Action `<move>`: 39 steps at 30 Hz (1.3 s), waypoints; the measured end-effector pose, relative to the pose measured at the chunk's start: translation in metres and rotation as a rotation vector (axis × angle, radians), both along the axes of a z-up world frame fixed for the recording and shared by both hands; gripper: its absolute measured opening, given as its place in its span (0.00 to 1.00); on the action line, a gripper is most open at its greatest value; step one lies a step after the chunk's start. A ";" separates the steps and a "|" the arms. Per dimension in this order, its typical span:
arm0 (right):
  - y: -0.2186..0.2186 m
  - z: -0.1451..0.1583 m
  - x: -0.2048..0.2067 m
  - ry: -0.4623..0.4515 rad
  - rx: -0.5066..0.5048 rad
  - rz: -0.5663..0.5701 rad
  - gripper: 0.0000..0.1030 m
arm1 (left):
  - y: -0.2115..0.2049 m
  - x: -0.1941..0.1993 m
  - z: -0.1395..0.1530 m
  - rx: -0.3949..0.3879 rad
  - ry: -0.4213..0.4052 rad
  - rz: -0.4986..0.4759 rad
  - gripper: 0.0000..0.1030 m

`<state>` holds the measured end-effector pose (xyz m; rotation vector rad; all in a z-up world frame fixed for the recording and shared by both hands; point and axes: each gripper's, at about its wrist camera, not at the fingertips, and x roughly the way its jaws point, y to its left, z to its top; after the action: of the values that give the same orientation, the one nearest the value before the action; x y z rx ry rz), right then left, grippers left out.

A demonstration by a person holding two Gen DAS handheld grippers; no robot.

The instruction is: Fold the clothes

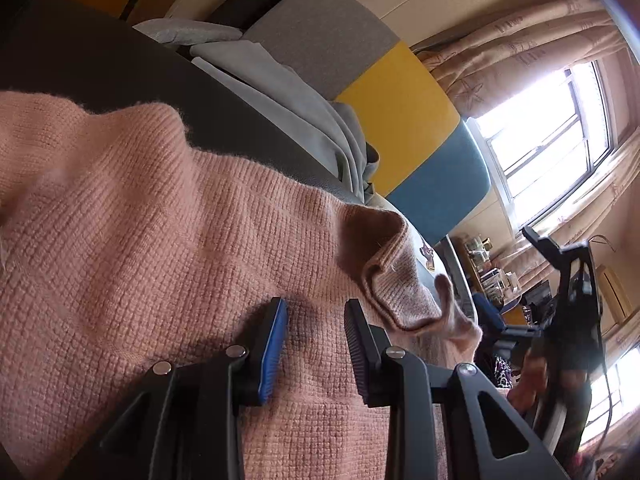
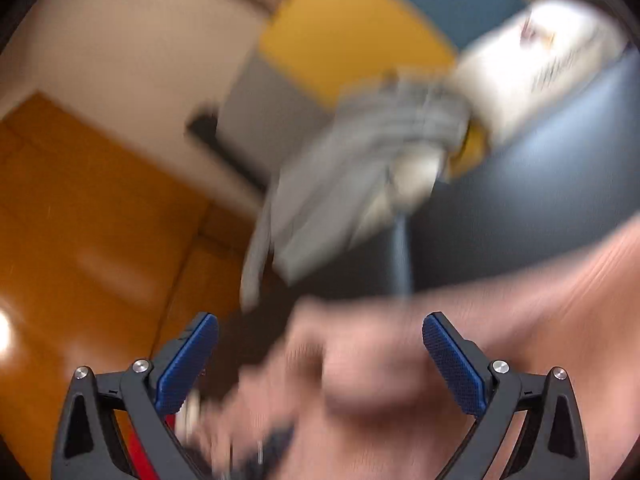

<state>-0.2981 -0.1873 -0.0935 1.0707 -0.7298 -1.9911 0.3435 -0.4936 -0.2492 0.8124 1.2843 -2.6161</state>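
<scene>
the left gripper (image 1: 316, 320) hangs low over a pink knit sweater (image 1: 160, 220) that spreads across a dark surface (image 1: 100, 52). its 2 blue-padded fingers (image 1: 274, 344) stand partly apart with the knit showing flat in the gap between them; the pads do not press any fold, so nothing is held. just to the right of the fingers the sweater's ribbed edge (image 1: 384, 276) curls up into a loose roll. beyond the sweater lies a pile of grey clothes (image 1: 280, 88), and behind that a headboard-like panel (image 1: 400, 120) in grey, yellow and blue blocks. at the far right a bright window (image 1: 552, 128) with beige curtains (image 1: 520, 48) shows, and the black frame of the right gripper (image 1: 576, 280) stands there, held by a hand (image 1: 532, 380).

the right wrist view is heavily blurred. the right gripper (image 2: 320, 360) has its blue pads (image 2: 188, 364) spread wide, with pink sweater (image 2: 380, 380) smeared below and between them; no pad touches it. a grey bundle (image 2: 360, 160) and an orange wooden floor (image 2: 100, 220) lie beyond.
</scene>
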 end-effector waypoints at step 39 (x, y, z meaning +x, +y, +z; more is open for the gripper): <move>0.056 -0.001 0.065 0.169 0.366 0.192 0.66 | -0.006 0.012 -0.008 0.045 0.049 -0.001 0.29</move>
<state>-0.2332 -0.1318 -0.0948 1.1140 -0.1666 -2.0605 0.3553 -0.4999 -0.2577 0.7604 1.3607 -2.6328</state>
